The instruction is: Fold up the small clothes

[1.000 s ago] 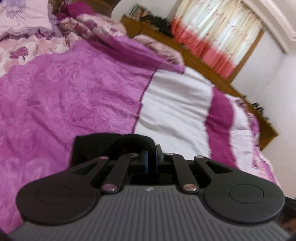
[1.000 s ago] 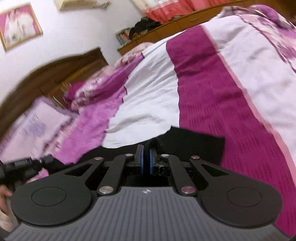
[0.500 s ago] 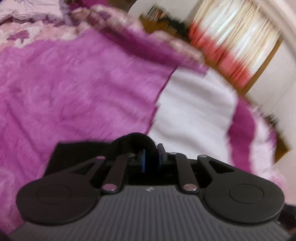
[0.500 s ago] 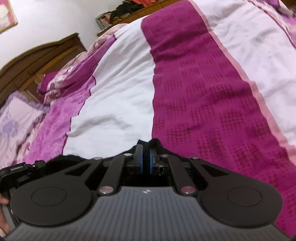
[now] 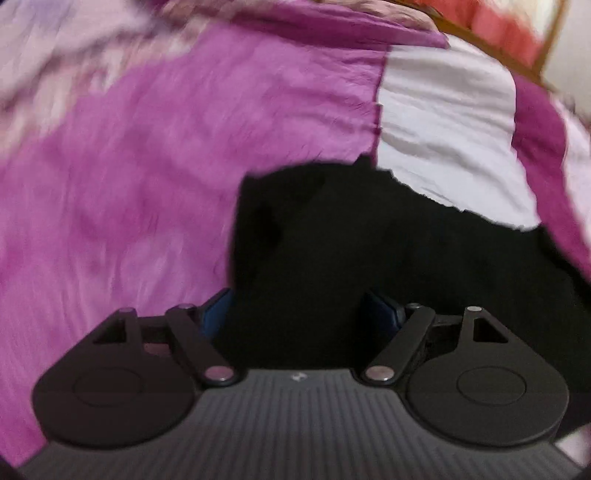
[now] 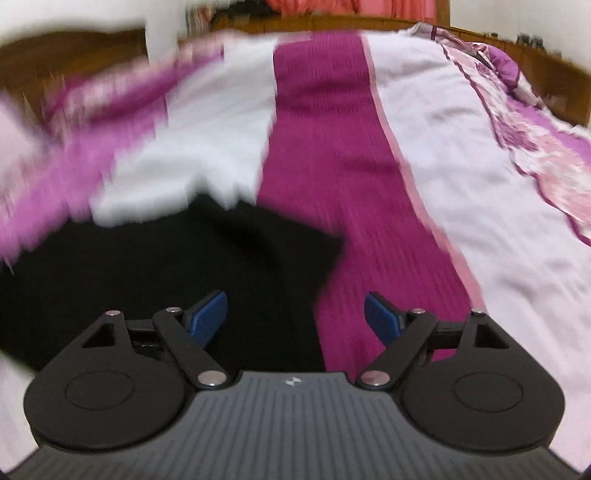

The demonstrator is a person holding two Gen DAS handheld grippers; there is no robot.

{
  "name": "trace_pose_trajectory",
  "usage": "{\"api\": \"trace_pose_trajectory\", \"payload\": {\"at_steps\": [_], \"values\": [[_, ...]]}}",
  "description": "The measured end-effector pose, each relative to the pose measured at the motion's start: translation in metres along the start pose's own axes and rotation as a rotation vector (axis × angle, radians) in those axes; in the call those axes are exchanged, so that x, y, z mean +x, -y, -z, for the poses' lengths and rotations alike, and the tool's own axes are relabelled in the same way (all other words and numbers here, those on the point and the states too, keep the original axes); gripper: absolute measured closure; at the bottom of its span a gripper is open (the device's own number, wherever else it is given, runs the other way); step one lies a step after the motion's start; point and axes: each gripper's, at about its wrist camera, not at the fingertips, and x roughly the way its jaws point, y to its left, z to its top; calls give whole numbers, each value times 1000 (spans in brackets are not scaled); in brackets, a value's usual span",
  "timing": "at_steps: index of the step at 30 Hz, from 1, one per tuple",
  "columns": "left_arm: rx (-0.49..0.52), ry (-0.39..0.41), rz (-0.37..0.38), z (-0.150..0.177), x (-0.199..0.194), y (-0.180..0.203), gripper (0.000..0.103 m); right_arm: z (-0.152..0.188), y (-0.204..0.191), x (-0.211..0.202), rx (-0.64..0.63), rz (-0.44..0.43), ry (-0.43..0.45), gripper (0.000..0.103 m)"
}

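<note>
A black garment lies flat on the bed, and it also shows in the right wrist view. My left gripper is open, its blue pads wide apart just above the garment's near edge. My right gripper is open too, over the garment's right edge where it meets the magenta stripe. Neither gripper holds anything. Both views are motion blurred.
The bed has a purple, white and magenta striped cover. A wooden headboard and a wooden ledge stand at the back. Pink curtains hang beyond the bed.
Both grippers were shut on the black garment and have opened, letting it drop flat on the bed. Both views have swung downwards toward the cloth.
</note>
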Motion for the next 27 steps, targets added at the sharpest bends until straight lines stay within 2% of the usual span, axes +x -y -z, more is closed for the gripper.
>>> {"api": "trace_pose_trajectory", "payload": {"at_steps": [2, 4, 7, 8, 9, 10, 11, 12, 15, 16, 17, 18, 20, 23, 25, 26, 27], "values": [[-45, 2, 15, 6, -14, -12, 25, 15, -9, -6, -53, 80, -8, 17], [-48, 11, -14, 11, -26, -17, 25, 17, -13, -16, -34, 102, 5, 18], [-24, 39, -28, 14, -30, -15, 24, 11, -17, -20, -60, 153, 105, 17], [-18, 42, -29, 15, -28, -13, 25, 8, -19, -23, -81, 119, 169, 16], [-7, 40, -30, 14, -25, -9, 24, 2, -19, -22, -81, 20, 213, 16], [14, 35, -25, 11, -19, -5, 24, -7, -16, -16, -53, -91, 215, 16], [51, 33, -17, 11, -18, -1, 24, -16, -13, -8, -17, -161, 198, 16], [91, 35, -14, 12, -16, 2, 24, -22, -12, 2, 5, -177, 168, 17], [140, 35, -17, 19, -18, 4, 25, -22, -10, 29, -37, -62, 116, 17], [132, 34, -10, 19, -19, 3, 25, -18, -10, 38, -62, -30, 91, 21], [112, 33, -1, 19, -20, 0, 25, -15, -9, 45, -79, -34, 60, 32], [78, 30, 9, 18, -21, -5, 25, -11, -10, 49, -88, -39, 54, 37], [31, 32, 16, 19, -18, -15, 22, -10, -15, 49, -94, 51, 79, 46], [15, 49, 11, 20, -19, -24, 22, -12, -9, 54, -38, 160, 95, 44], [8, 51, 14, 20, -21, -27, 22, -12, 1, 56, 7, 199, 102, 44], [-8, 56, 12, 21, -22, -29, 22, -11, 5, 55, 18, 239, 110, 44], [-30, 61, 11, 22, -23, -31, 22, -10, 8, 56, 21, 317, 116, 43]]}}
